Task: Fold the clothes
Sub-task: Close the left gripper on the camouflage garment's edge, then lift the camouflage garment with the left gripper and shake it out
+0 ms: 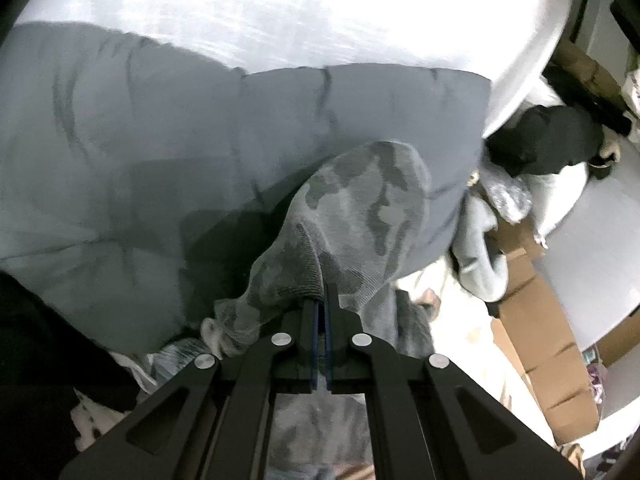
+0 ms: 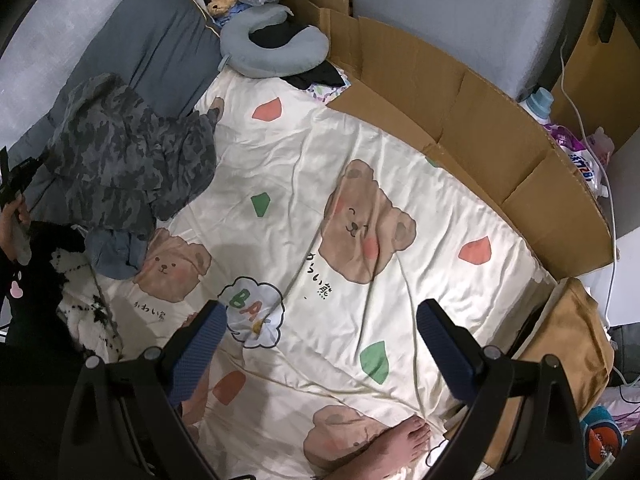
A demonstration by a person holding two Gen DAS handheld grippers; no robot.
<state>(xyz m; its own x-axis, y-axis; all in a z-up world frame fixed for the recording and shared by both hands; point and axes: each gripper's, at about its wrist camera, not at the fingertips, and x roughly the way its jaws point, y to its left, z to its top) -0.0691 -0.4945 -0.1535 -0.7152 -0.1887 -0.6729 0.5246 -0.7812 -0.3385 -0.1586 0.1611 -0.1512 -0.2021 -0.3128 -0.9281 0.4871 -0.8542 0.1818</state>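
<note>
Around your bedsheet (image 2: pixel 320 168) the cardboard wall (image 2: pixel 472 120) runs from 12 to 3 o'clock in the right wrist view; behind it, at about 2 o'clock, stand a detergent bottle (image 2: pixel 540 104) and a printed refill pouch (image 2: pixel 580 156). Whether they sit inside a box you cannot tell.

Your left claw (image 1: pixel 320 292) is pinched tight on the ribbed hem of the camouflage garment (image 1: pixel 352 208), which hangs bunched in front of the grey quilt (image 1: pixel 160 152). From the right wrist view that garment (image 2: pixel 120 160) lies heaped at 9 o'clock, partly on the quilt (image 2: pixel 152 48), with a blue-grey garment (image 2: pixel 116 252) under its near edge.

Your right claw (image 2: pixel 320 320) stands wide above the sheet, holding nothing.

The sheet's middle is open. A neck pillow (image 2: pixel 272 52) lies at 12 o'clock, and a bare foot (image 2: pixel 404 440) at 5 o'clock.
</note>
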